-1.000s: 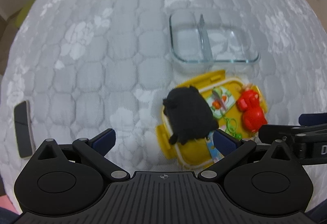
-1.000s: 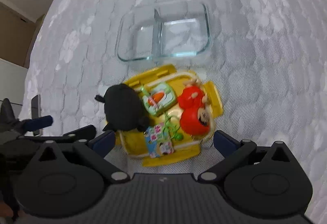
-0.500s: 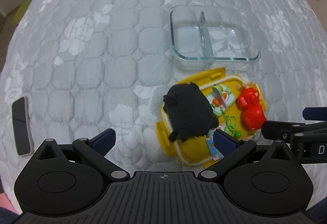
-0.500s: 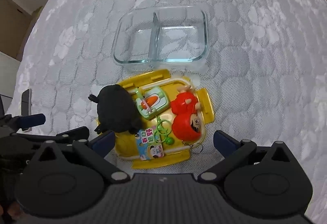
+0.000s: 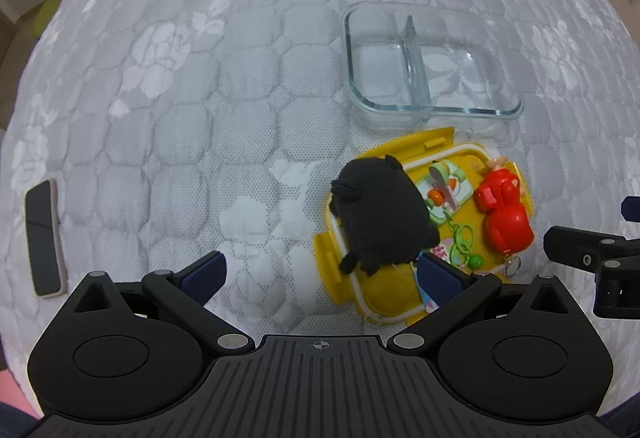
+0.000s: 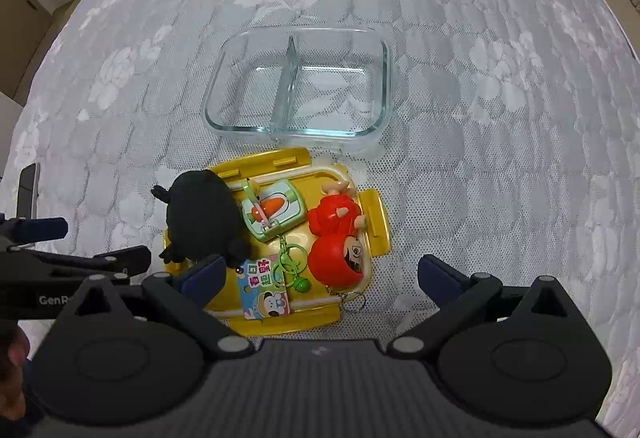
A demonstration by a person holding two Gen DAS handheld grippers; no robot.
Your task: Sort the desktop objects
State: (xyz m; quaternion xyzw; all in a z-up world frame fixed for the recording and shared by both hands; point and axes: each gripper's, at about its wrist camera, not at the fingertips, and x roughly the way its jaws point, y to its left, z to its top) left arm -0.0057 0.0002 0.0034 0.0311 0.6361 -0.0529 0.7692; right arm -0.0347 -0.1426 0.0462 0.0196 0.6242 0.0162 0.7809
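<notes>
Work surface: quilted white cover [image 6: 500,158], hexagon-stitched with raised floral motifs and a fine dotted weave, filling both views. Clear glass dish [image 6: 298,90], rectangular with rounded corners and thick walls, parted by one glass divider into a narrower left and a wider right compartment, both bare; it sits at centre frame in the right wrist view and upper right in the left wrist view [image 5: 432,58]. Just below it, near but apart, lies a yellow plastic lid [image 6: 370,222], glossy, with a white seal ring and hinged side flaps, serving as a tray. On it, left to right: a black plush toy [image 6: 202,220], matte and rounded with small stubby limbs, overhanging the lid's left edge; a pale green rectangular charm [image 6: 274,208] with an orange carrot shape at its centre; a red glossy plastic figure [image 6: 340,242], bulbous, with a printed face and a metal key ring at its lower end. Below the charm rest a green wire clasp with bead [image 6: 292,270] and a printed card tag [image 6: 264,292] bearing cartoon art. A flat dark rectangular slab [image 5: 44,238] with a pale rim lies at the left edge of the left wrist view. Left gripper [image 5: 320,274]: black linkage arms, blue-padded fingers spread wide, nothing between them, the right pad over the lid's lower edge. Right gripper [image 6: 320,274]: same build, spread wide, unladen, above the lid's near side.
</notes>
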